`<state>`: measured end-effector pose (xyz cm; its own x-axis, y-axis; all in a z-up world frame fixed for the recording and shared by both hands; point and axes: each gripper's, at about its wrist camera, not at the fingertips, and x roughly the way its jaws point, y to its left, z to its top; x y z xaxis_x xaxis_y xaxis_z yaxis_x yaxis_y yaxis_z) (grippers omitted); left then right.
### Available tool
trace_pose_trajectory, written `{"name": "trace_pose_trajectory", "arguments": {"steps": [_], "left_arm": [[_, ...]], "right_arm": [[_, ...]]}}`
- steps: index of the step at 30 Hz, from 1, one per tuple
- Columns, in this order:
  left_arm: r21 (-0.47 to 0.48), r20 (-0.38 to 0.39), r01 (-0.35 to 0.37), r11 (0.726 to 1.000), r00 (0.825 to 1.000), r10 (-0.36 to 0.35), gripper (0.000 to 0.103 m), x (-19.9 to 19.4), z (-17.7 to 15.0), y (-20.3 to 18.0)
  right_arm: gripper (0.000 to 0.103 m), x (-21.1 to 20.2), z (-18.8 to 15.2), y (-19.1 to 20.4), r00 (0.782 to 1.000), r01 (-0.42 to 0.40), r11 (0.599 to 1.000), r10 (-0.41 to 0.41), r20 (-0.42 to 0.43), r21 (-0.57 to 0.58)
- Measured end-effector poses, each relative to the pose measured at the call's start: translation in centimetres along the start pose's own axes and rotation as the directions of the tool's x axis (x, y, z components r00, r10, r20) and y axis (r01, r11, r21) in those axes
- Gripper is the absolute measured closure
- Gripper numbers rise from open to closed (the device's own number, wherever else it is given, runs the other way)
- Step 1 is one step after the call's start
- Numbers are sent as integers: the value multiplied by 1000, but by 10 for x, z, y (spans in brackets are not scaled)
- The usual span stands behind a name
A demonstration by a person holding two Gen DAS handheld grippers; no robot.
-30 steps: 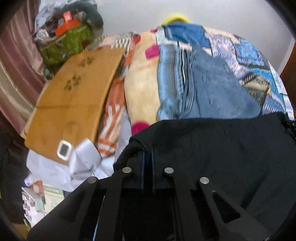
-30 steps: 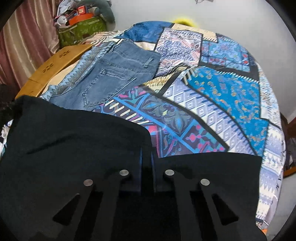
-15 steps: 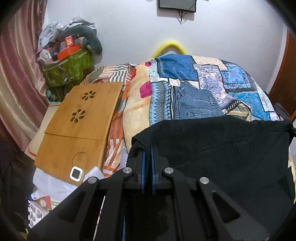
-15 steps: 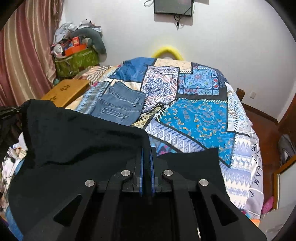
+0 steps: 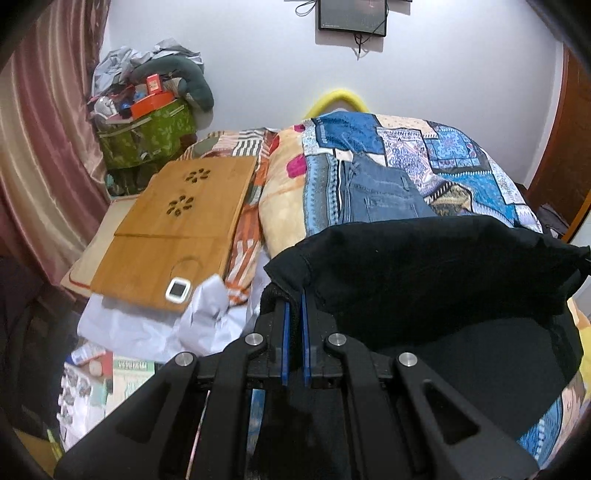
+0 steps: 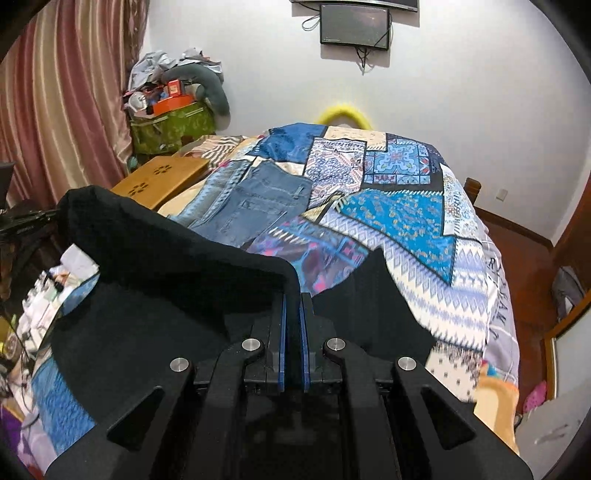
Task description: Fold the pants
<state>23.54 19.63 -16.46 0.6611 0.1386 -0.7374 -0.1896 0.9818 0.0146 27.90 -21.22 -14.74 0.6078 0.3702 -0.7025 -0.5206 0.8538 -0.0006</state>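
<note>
My left gripper [image 5: 293, 308] was clamped tight, its blue pads [image 5: 284, 332] pinching a corner of the black pants [image 5: 424, 273]. My right gripper [image 6: 293, 306] was just as tight, jaws squeezed together on the other corner of the same edge. Between the two, the cloth hung in a dark sagging band, lifted off the bed [image 6: 461, 266], the rest of it draping down under both grippers. In the right view a second black flap [image 6: 376, 306] dropped just past the fingers, lying over the quilt [image 6: 399, 221].

Past the raised edge, a pair of jeans [image 5: 380, 192] lay flat on the patchwork quilt, well apart from the pants, towards the far left side of the bed. A yellow hoop [image 5: 338, 98] peeked over the far end of the bed against the white wall [image 5: 258, 55], and a dark screen [image 6: 354, 26] hung up high with its cable dangling.

Off to the left, a wooden lap desk [image 5: 173, 229] with flower cut-outs rested on the bedding, a small white gadget [image 5: 179, 290] lying on its near edge. Crumpled white paper [image 5: 207, 314] sat just beside that. Farther back, a green bag [image 5: 147, 136] stuffed with clutter stood in the corner by the pink curtain [image 5: 40, 147]. On the right, wooden floor [image 6: 524, 266] showed beside the bed.
</note>
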Motion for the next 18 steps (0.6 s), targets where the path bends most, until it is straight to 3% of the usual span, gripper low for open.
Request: {"name": "trace_pose_trajectory", "arguments": {"steps": [7,14,18], "left_arm": [[-45,-28,-7,999,1000,5,98,-14,-49,12],[-56,-119,-46,997,992,39,101,-7,-101,19],[-94,-178,-36,995,984,19,101,0,-126,26]], "right_arm": [[98,-18,-37,17,1000,-20,1000,20,-13,22],[98,-24,-78,33,998,-40,999,41,-56,28],[98,-19,-101,37,995,-48,997,53,-89,60]]}}
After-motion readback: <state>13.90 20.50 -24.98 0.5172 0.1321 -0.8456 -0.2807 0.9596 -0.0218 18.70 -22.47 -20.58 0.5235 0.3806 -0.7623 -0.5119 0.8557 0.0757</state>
